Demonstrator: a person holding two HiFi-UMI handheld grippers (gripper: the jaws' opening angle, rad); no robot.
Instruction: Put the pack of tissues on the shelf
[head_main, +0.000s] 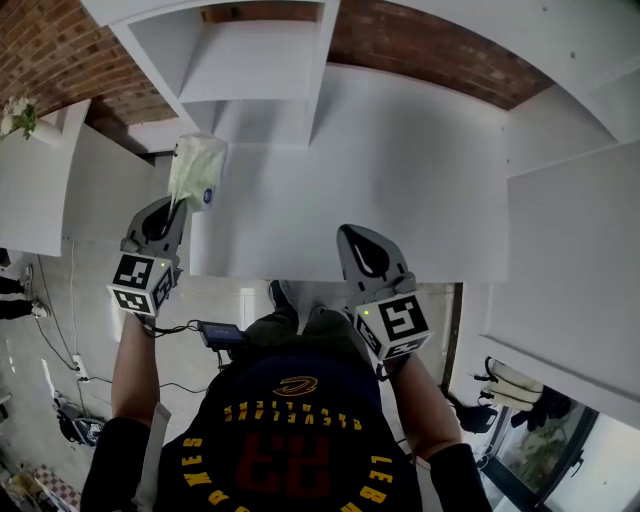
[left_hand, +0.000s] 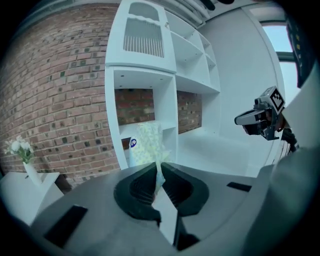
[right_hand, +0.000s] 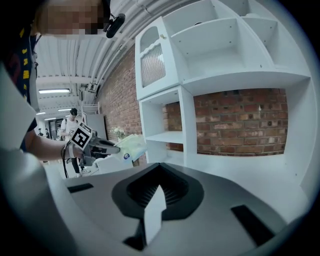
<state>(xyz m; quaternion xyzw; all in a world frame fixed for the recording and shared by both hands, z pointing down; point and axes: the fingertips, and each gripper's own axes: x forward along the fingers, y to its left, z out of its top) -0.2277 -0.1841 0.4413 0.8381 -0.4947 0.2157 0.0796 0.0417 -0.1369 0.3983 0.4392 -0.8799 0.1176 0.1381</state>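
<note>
The pack of tissues (head_main: 196, 170) is a pale green soft pack with a small blue round label. It hangs in the air in front of the white shelf unit (head_main: 262, 72). My left gripper (head_main: 177, 205) is shut on its lower edge. In the left gripper view the pack (left_hand: 147, 144) stands up from the pinched jaws (left_hand: 159, 174), in front of a lower shelf compartment (left_hand: 145, 107). My right gripper (head_main: 347, 235) hovers over the white counter, shut and empty. The right gripper view shows its jaws (right_hand: 159, 186) closed on nothing, with the pack (right_hand: 131, 145) off to the left.
A wide white counter (head_main: 410, 170) runs to the right of the shelf unit, with a brick wall (right_hand: 240, 120) behind. A vase of white flowers (left_hand: 23, 154) stands on a low white ledge at the left. Cables and a small device (head_main: 220, 333) lie on the floor. A person (right_hand: 73, 116) stands far off.
</note>
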